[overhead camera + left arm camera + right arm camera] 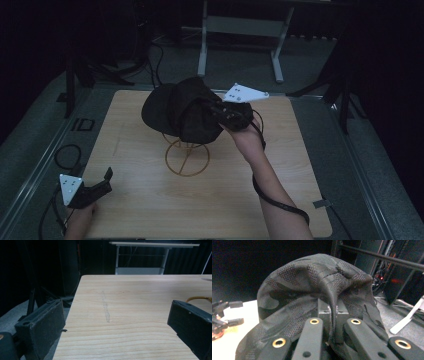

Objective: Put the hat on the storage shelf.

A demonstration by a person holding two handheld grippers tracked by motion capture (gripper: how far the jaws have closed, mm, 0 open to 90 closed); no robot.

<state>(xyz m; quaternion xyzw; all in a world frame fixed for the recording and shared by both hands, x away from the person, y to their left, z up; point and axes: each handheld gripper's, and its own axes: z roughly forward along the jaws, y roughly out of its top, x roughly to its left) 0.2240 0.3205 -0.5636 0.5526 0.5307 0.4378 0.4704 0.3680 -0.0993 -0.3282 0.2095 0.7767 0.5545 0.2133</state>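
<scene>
A dark, camouflage-patterned fabric cap sits over the far-middle part of the light wooden tabletop, above a thin golden wire stand with a round ring base that rests on the wood. Whether the cap rests on the stand's top or is held just clear of it cannot be told.

The right gripper, black with a grey three-cornered plate on top, reaches in from the right side of the cap, with the person's right hand and forearm behind it. In the right gripper view, its two black jaws are closed together on a fold of the cap's mesh-textured cloth, the fabric pinched between them and bulging up and around the jaws.

The left gripper is at the near left corner of the tabletop, well apart from the cap and stand, held by the person's left hand. Its jaws stand wide apart with nothing between them; in the left gripper view bare wood lies between them, and a piece of the golden wire stand shows at the right edge.

A light-framed table stands on the dim grey floor beyond the far edge.
</scene>
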